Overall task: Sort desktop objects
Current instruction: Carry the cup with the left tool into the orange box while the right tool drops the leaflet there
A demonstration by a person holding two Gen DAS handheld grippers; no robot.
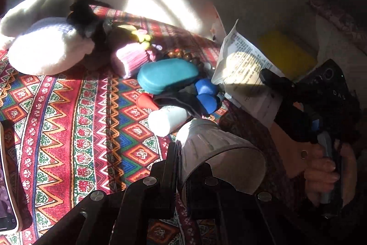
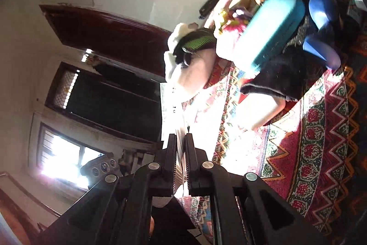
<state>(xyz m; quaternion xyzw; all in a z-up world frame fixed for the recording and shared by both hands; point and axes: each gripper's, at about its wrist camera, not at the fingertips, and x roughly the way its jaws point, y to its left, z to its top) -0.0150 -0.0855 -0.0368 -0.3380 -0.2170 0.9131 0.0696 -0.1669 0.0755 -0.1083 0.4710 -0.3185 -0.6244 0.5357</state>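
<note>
- Clear plastic cup (image 1: 220, 153) was pinched by its rim in left gripper (image 1: 177, 167), above patterned cloth (image 1: 68, 130).
- Printed packet (image 1: 243, 68) was clamped edge-on in right gripper (image 2: 181, 148).
- Best carried level, clear of teal case (image 1: 167, 75).

Hard sunlight is being thrown across the patterned cloth (image 1: 68, 107), the window (image 2: 62, 160) is being blown out, and edges are being bent and blurred.

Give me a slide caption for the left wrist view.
Left gripper pinching a clear cup's rim above a patterned cloth, right gripper lifting a printed packet.
</note>
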